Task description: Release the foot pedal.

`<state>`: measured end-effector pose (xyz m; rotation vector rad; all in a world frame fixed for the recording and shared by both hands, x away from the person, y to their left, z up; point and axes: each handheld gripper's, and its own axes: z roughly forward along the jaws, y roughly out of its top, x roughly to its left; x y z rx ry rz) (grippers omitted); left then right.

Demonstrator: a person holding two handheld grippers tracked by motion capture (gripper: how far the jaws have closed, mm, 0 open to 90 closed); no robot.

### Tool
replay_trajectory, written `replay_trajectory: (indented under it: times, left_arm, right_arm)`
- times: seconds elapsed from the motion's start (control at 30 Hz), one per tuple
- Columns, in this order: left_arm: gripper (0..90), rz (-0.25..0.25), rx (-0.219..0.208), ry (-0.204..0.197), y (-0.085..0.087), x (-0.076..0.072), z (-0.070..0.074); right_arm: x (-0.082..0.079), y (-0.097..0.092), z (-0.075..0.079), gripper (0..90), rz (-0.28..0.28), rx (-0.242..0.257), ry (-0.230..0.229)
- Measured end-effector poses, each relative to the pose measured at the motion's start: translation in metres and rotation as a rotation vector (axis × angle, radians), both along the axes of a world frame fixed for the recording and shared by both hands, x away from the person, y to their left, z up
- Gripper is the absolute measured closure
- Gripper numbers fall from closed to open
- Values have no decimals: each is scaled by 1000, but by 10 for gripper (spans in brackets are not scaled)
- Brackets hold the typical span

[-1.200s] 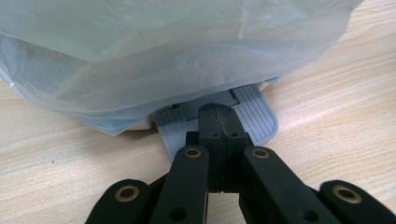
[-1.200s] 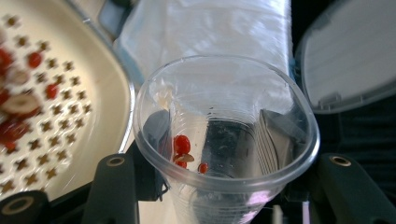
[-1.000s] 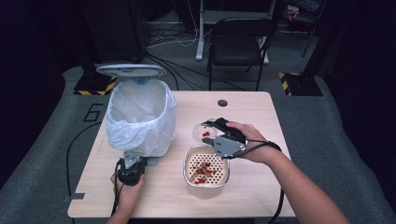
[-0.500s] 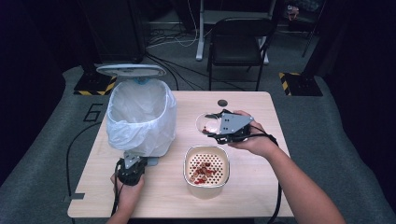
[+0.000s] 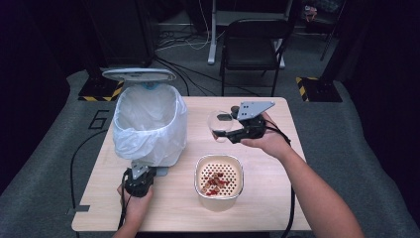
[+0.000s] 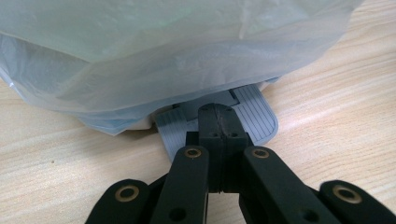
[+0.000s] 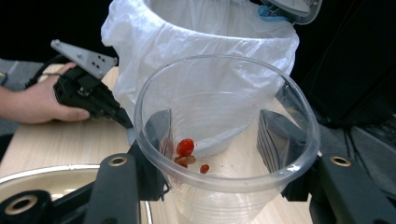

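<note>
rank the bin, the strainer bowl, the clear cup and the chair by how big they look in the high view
1. Bin, with its white bag, looks largest.
2. Chair, though it stands farther from the camera, so its true size is unsure.
3. Strainer bowl.
4. Clear cup, held in the right gripper, looks smallest.

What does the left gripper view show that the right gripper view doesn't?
The left gripper view shows the shut left tongs pressing on the grey pedal at the foot of the bin, with the bag's lower folds hanging just above.

The right gripper view shows the right tongs clamped on a clear plastic cup with a few red bits inside, the raised bin lid, and the rim of a cream strainer bowl.

Both show the white bag-lined bin and the wooden table.
</note>
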<state>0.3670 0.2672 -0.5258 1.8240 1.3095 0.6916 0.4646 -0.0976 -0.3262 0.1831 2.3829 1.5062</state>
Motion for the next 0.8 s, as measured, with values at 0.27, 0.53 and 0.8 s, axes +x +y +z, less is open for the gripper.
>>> replay_trajectory:
  times: [0.27, 0.53, 0.8]
  left_arm:
    - [900, 0, -3, 4, 0, 0, 0]
    - [900, -8, 11, 11, 1, 0, 1]
    - [900, 6, -30, 6, -1, 0, -1]
  right_arm:
    - [6, 5, 11, 458, -25, 17, 67]
    - [9, 23, 30, 456, -21, 12, 113]
    - [13, 45, 51, 454, -4, 27, 126]
